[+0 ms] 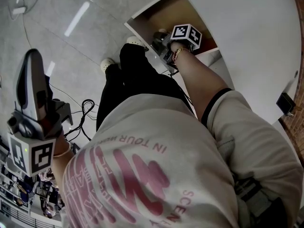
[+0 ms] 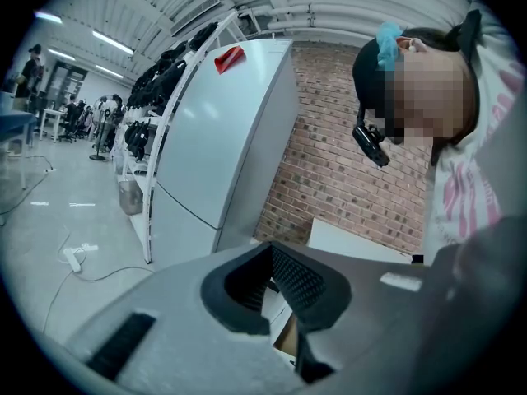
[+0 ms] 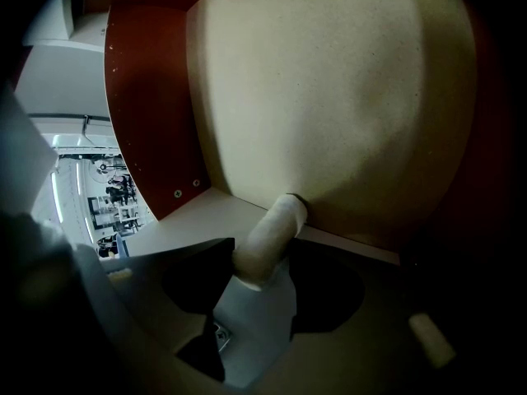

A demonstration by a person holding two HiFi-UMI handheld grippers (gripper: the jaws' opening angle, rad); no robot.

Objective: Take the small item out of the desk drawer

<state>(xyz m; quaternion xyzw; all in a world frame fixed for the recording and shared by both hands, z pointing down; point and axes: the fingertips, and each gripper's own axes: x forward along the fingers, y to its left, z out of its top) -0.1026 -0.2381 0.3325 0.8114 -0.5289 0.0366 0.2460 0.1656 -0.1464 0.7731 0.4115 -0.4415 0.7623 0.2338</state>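
Small roll (image 3: 268,237), pale and tube-shaped, lies in the far corner of the open drawer (image 3: 329,97). Its near end fills the gap between the jaws of the right gripper (image 3: 263,257), which are closed in on it from both sides. Its far end touches the seam where the drawer floor meets the pale far wall. A red-brown side panel (image 3: 148,97) stands just to the left. I judge the small roll to be light and probably hollow, with a matte surface that should not slip. It looks soft enough to dent, so a gentle squeeze would suit it. A hold on the very end may let it swing or tilt, and a grip further along the body, nearer its middle, looks safer if the far wall leaves room. In the head view the right gripper (image 1: 160,41) reaches down into the drawer (image 1: 161,13), which is pulled out from the white desk (image 1: 256,42) toward the person's legs. Well apart, at the left, the left gripper (image 1: 31,65) points upward. Its own view shows that gripper (image 2: 276,282) with only a narrow gap between its jaws and nothing in it. A white refrigerator (image 2: 222,122) and a brick wall (image 2: 338,155) stand beyond it.
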